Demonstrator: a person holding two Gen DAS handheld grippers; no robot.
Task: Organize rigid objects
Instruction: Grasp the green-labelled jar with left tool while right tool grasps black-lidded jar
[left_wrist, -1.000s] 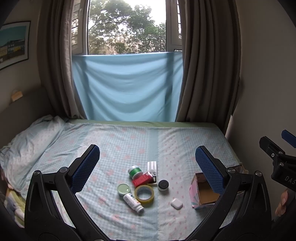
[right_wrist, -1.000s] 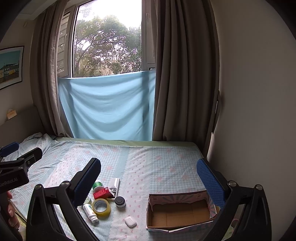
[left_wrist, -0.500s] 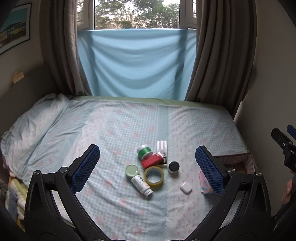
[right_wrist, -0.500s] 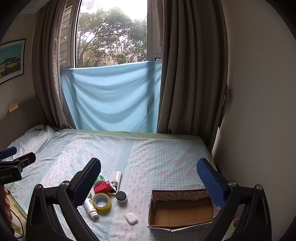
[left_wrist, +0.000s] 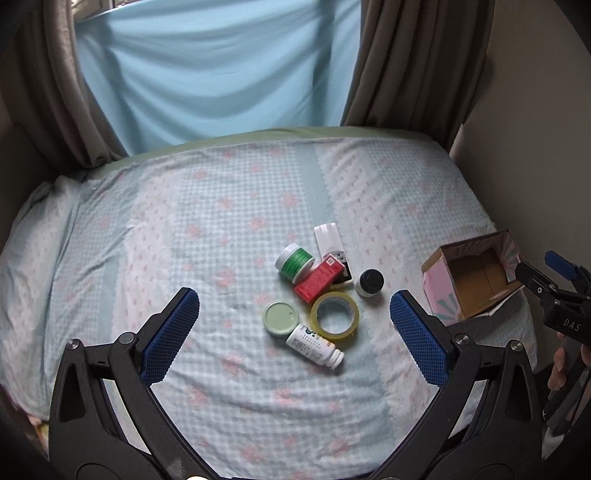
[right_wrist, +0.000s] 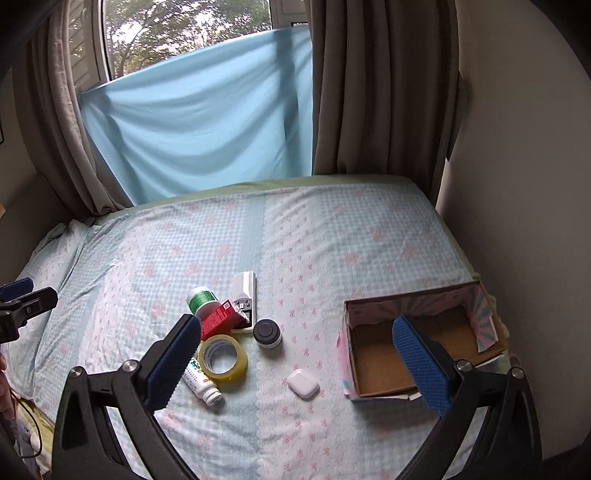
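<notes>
A cluster of small items lies on the bed: a green-lidded jar (left_wrist: 294, 262), a red box (left_wrist: 318, 277), a white remote (left_wrist: 328, 240), a black-capped jar (left_wrist: 370, 282), a yellow tape roll (left_wrist: 335, 315), a pale green lid (left_wrist: 280, 317) and a white pill bottle (left_wrist: 314, 346). A white earbud case (right_wrist: 303, 383) lies near the open pink cardboard box (right_wrist: 421, 343). My left gripper (left_wrist: 293, 338) is open above the cluster. My right gripper (right_wrist: 295, 363) is open above the earbud case and box.
The bed sheet (left_wrist: 221, 206) is checked blue with pink flowers. A blue cloth (left_wrist: 221, 74) and brown curtains (right_wrist: 384, 88) hang behind. A wall (right_wrist: 517, 184) runs close along the bed's right side. The pink box sits at the bed's right edge.
Both grippers have tilted downward and moved closer to the bed. The items and box now sit nearer the middle of both views. Both stay open.
</notes>
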